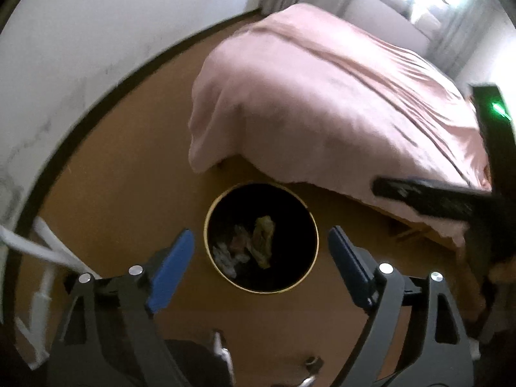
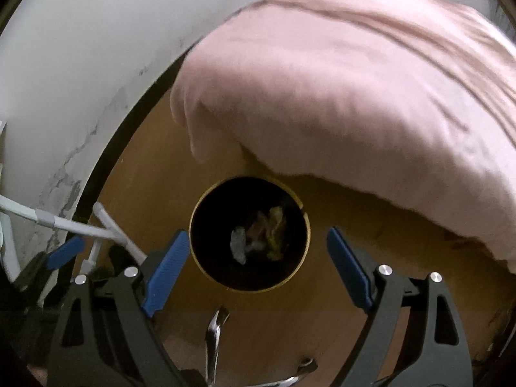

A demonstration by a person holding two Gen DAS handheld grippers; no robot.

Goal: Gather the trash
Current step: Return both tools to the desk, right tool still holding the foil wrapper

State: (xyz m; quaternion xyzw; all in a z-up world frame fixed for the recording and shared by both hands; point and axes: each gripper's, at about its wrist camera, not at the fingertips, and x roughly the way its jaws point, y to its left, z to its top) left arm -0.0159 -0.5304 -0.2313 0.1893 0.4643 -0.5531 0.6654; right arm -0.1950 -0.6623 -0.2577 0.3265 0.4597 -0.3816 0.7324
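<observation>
A round black bin with a gold rim (image 1: 262,291) stands on the wooden floor, just in front of the bed. Crumpled trash lies at its bottom: a green-yellow wad (image 1: 262,242) and whitish scraps (image 1: 225,254). My left gripper (image 1: 261,235) hangs above the bin, blue pads wide apart and nothing between them. In the right wrist view the same bin rim (image 2: 254,291) and the trash (image 2: 254,238) sit between the spread pads of my right gripper (image 2: 258,235), which is open and holds nothing. The left gripper's blue pad (image 2: 64,251) shows at the left edge.
A bed under a pink cover (image 1: 322,96) overhangs the floor right behind the bin. A white wall with a black skirting (image 1: 106,93) curves along the left. White rods (image 1: 48,245) stand at the lower left. The other gripper's dark body (image 1: 451,200) reaches in from the right.
</observation>
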